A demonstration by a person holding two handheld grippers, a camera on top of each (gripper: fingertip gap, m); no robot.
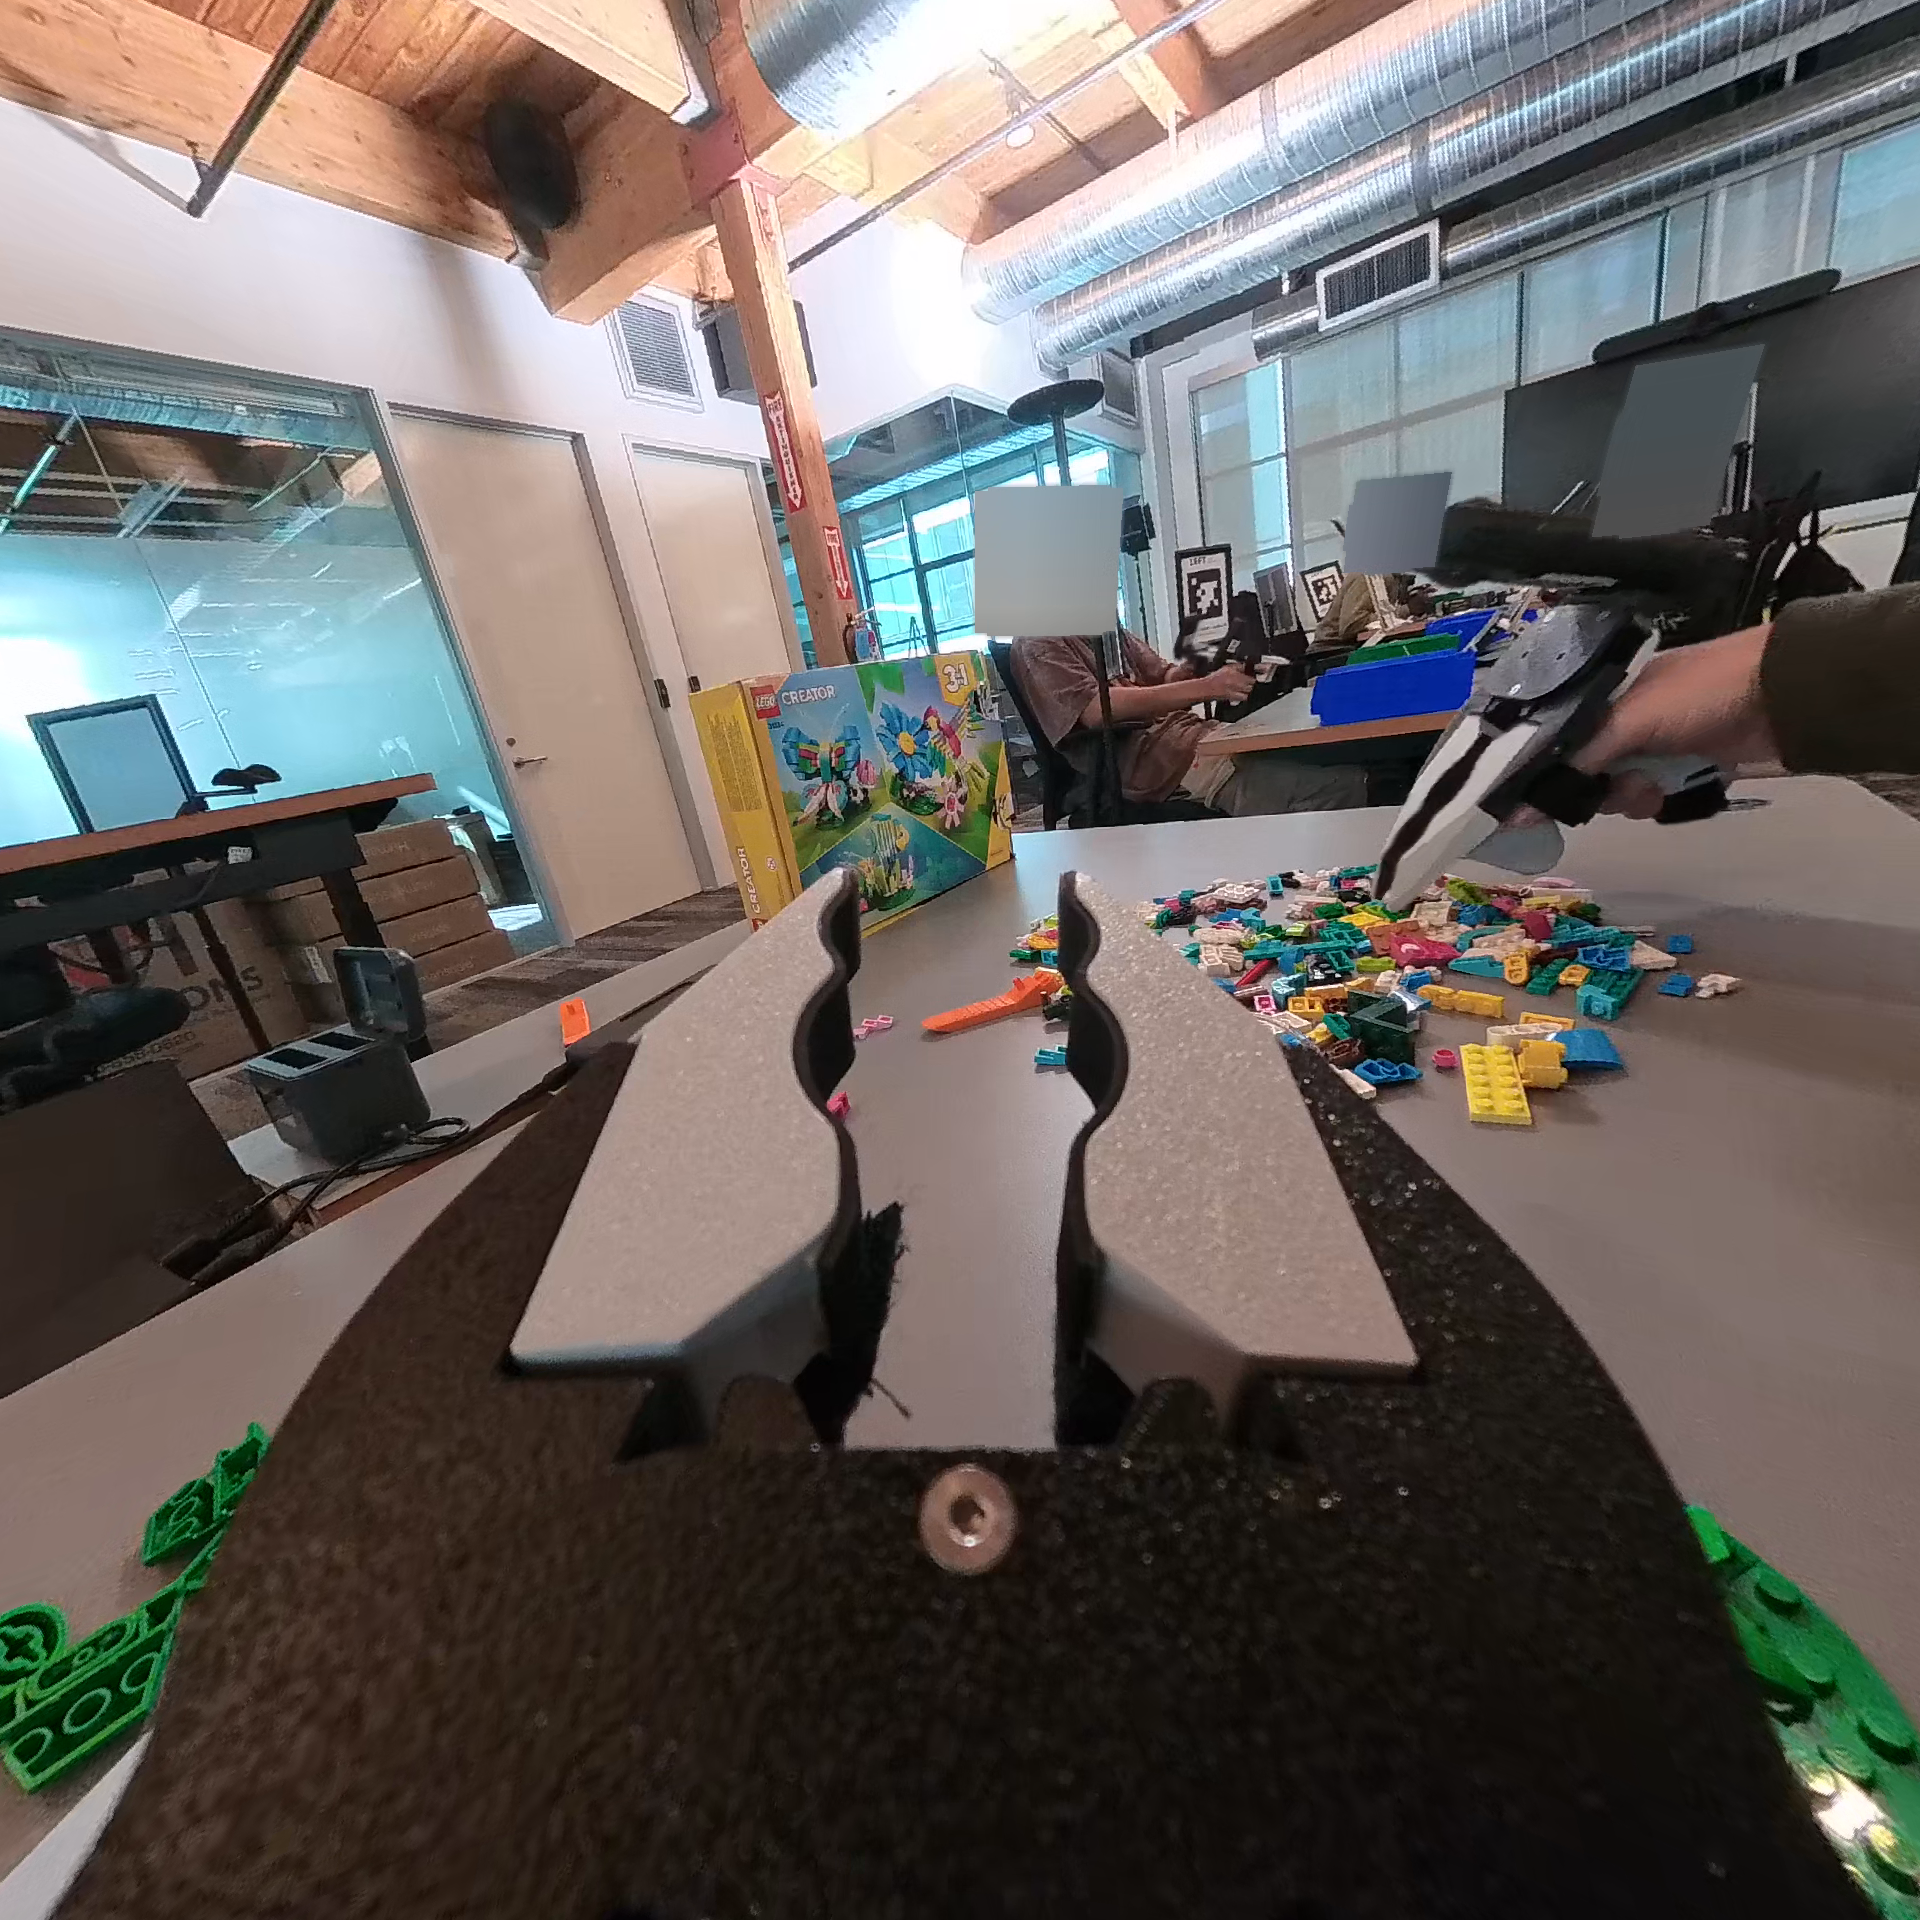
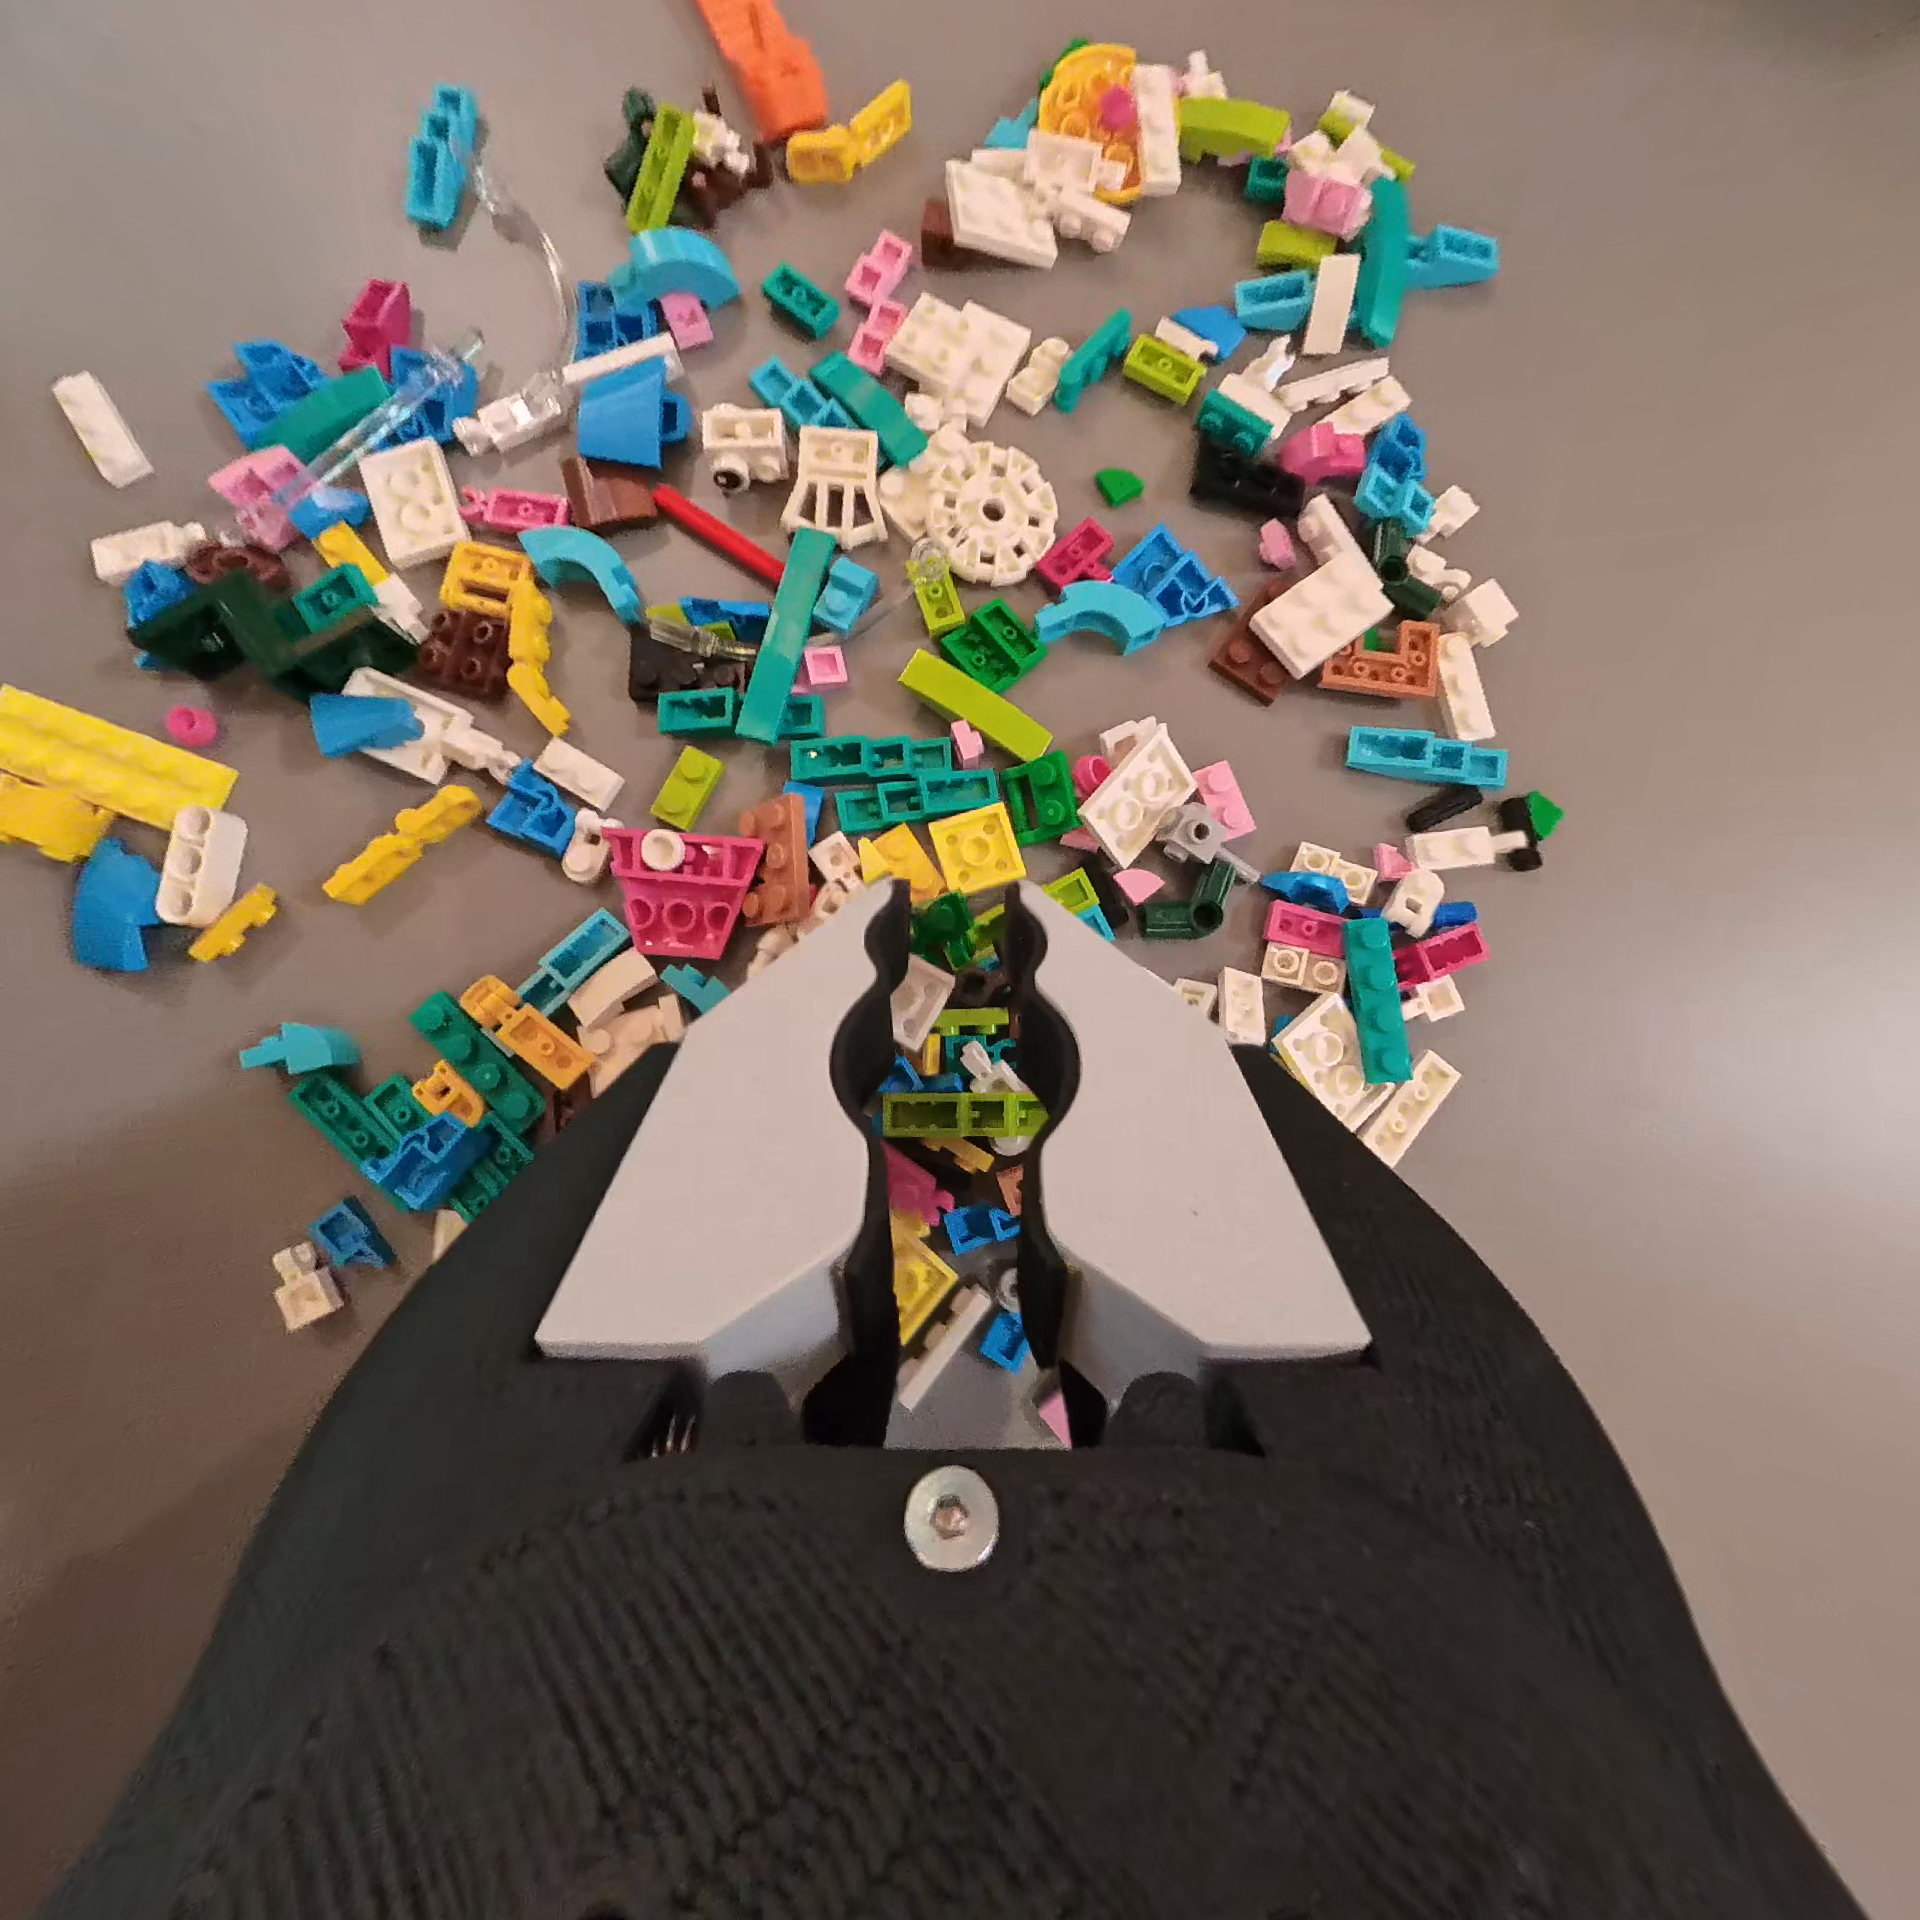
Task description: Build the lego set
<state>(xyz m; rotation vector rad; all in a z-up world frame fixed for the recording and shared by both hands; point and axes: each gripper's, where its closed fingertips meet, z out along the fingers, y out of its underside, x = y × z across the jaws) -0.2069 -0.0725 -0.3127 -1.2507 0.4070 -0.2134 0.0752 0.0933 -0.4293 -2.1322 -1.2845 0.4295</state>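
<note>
A pile of small loose lego bricks (image 2: 935,582) in many colours is spread over the grey table (image 2: 1714,623). My right gripper (image 2: 961,904) points down into the near edge of the pile. Its jaws are narrowly apart, with a small green brick (image 2: 948,923) between the tips; no grip on it shows. The right gripper also shows in the left wrist view (image 1: 1394,891), with its tips in the pile (image 1: 1403,966). My left gripper (image 1: 961,904) is open and empty, low over the bare table to the left of the pile. Green lego pieces (image 1: 83,1683) lie under its body on both sides.
The lego set box (image 1: 873,769) stands at the table's far edge. An orange brick separator (image 1: 992,1003) lies left of the pile. A long yellow plate (image 1: 1496,1086) lies at the pile's near side. People sit at desks behind, with blue bins (image 1: 1392,681). Left tips to right tips: about 35 cm.
</note>
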